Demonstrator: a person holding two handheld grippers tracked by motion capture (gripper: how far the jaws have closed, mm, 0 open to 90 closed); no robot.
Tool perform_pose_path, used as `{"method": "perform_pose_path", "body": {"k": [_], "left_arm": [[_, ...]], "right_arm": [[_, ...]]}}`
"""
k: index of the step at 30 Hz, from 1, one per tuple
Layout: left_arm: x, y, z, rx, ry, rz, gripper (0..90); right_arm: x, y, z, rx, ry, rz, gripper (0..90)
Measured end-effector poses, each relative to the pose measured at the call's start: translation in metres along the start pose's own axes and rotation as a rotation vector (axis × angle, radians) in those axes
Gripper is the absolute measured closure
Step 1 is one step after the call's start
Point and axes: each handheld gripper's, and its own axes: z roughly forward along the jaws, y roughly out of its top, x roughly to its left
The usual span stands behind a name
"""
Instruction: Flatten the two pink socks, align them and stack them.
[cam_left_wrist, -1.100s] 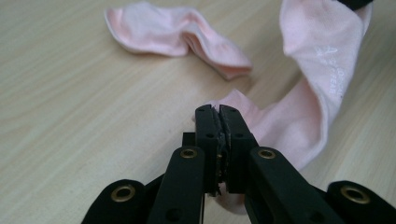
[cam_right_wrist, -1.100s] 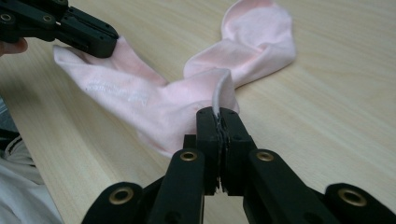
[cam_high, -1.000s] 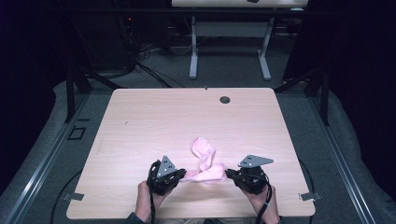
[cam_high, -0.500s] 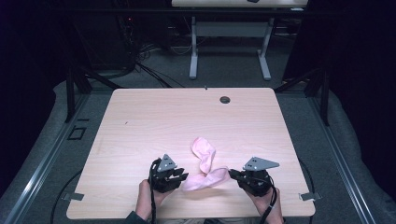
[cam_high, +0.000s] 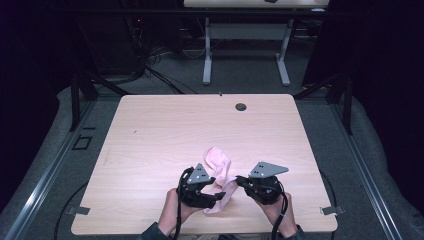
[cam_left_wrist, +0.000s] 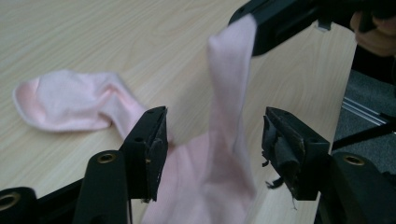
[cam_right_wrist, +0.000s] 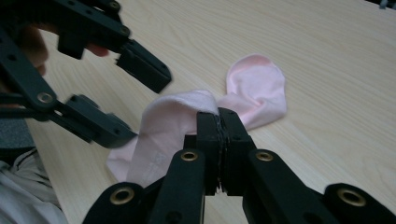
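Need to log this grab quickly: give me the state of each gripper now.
Left gripper: open, jaws just been opening, pink sock between them but not pinched.
Right gripper: shut on the pink sock.

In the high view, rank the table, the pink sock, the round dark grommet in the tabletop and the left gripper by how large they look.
1. table, by far the largest.
2. pink sock and left gripper: they look much alike, and the grippers hide part of the sock, so no ranking between them.
3. grommet, smallest.
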Motion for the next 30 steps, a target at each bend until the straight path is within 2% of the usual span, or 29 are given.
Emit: {"method": "perform_pose_path", "body": {"k": [1, 2, 3, 4, 5, 6, 9, 11, 13, 14, 15, 16, 17, 18, 19, 20, 21, 22, 23, 24, 25, 26, 27, 28, 29, 30], "left_arm": [[0.0, 0.0, 0.0, 0.0, 0.0, 0.0, 44.9], [0.0, 0.009, 0.003, -0.011, 0.015, 0.033, 51.6], [0.0, 0.009, 0.003, -0.011, 0.015, 0.033, 65.2], [0.0, 0.012, 0.004, -0.027, 0.015, 0.052, 65.2], [0.002, 0.014, 0.005, -0.032, 0.012, 0.062, 74.2], [0.005, 0.018, 0.007, -0.039, -0.002, 0.066, 85.5], [0.006, 0.023, 0.006, -0.04, 0.0, 0.074, 87.6], [0.006, 0.024, 0.005, -0.039, -0.002, 0.075, 87.8], [0.005, 0.029, 0.001, -0.054, 0.011, 0.08, 87.8], [0.004, 0.034, -0.005, -0.077, 0.018, 0.082, 87.7], [0.004, 0.034, -0.005, -0.077, 0.018, 0.082, 87.7], [0.004, 0.038, -0.008, -0.088, 0.025, 0.087, 87.7], [0.004, 0.041, -0.011, -0.1, 0.037, 0.086, 87.7], [0.004, 0.048, -0.015, -0.12, 0.056, 0.078, 87.7], [0.004, 0.048, -0.015, -0.12, 0.056, 0.078, 87.7], [0.004, 0.055, -0.017, -0.13, 0.073, 0.067, 87.7], [0.004, 0.055, -0.017, -0.13, 0.073, 0.067, 87.6], [0.003, 0.059, -0.016, -0.137, 0.081, 0.058, 87.6], [0.003, 0.059, -0.016, -0.137, 0.081, 0.058, 87.6], [0.002, 0.063, -0.015, -0.141, 0.07, 0.063, 87.6], [0.002, 0.063, -0.015, -0.141, 0.07, 0.063, 87.6], [-0.001, 0.066, -0.015, -0.146, 0.055, 0.073, 87.6], [-0.001, 0.066, -0.015, -0.146, 0.055, 0.073, 87.6], [-0.004, 0.068, -0.018, -0.153, 0.047, 0.089, 87.6], [-0.004, 0.068, -0.018, -0.153, 0.047, 0.089, 87.6], [-0.006, 0.07, -0.021, -0.161, 0.036, 0.097, 87.6]], "right_arm": [[0.0, 0.0, 0.0, 0.0, 0.0, 0.0, 88.0], [0.002, 0.005, 0.002, -0.007, 0.01, -0.014, 88.0], [0.002, 0.005, 0.002, -0.007, 0.01, -0.014, 88.0], [0.002, 0.007, 0.002, -0.01, 0.013, -0.017, 87.9], [0.002, 0.007, 0.003, -0.009, 0.015, -0.02, 87.3], [-0.003, 0.004, 0.005, -0.011, 0.026, 0.0, 83.2], [-0.012, -0.01, 0.007, -0.013, 0.045, 0.055, 76.5], [-0.015, -0.015, 0.007, -0.014, 0.052, 0.068, 73.1], [-0.018, -0.025, 0.009, -0.02, 0.075, 0.078, 65.1], [-0.02, -0.034, 0.011, -0.016, 0.091, 0.093, 57.8], [-0.02, -0.034, 0.011, -0.016, 0.091, 0.093, 57.8], [-0.022, -0.042, 0.015, -0.023, 0.106, 0.111, 50.9], [-0.022, -0.042, 0.015, -0.023, 0.106, 0.111, 50.9], [-0.021, -0.047, 0.017, -0.04, 0.126, 0.134, 43.1], [-0.021, -0.047, 0.017, -0.04, 0.126, 0.134, 43.1], [-0.014, -0.048, 0.015, -0.071, 0.122, 0.148, 33.7], [-0.014, -0.048, 0.015, -0.071, 0.122, 0.148, 33.7], [-0.005, -0.047, 0.015, -0.091, 0.097, 0.15, 27.6], [-0.005, -0.047, 0.015, -0.091, 0.097, 0.15, 27.6], [0.002, -0.045, 0.019, -0.093, 0.067, 0.154, 21.6], [0.002, -0.045, 0.019, -0.093, 0.067, 0.154, 21.6], [0.002, -0.044, 0.022, -0.102, 0.031, 0.154, 23.0], [0.002, -0.044, 0.022, -0.102, 0.031, 0.154, 23.0], [-0.008, -0.046, 0.021, -0.126, 0.035, 0.18, 26.4], [-0.008, -0.046, 0.021, -0.126, 0.035, 0.18, 26.4], [-0.021, -0.049, 0.02, -0.159, 0.052, 0.218, 30.8]]}}
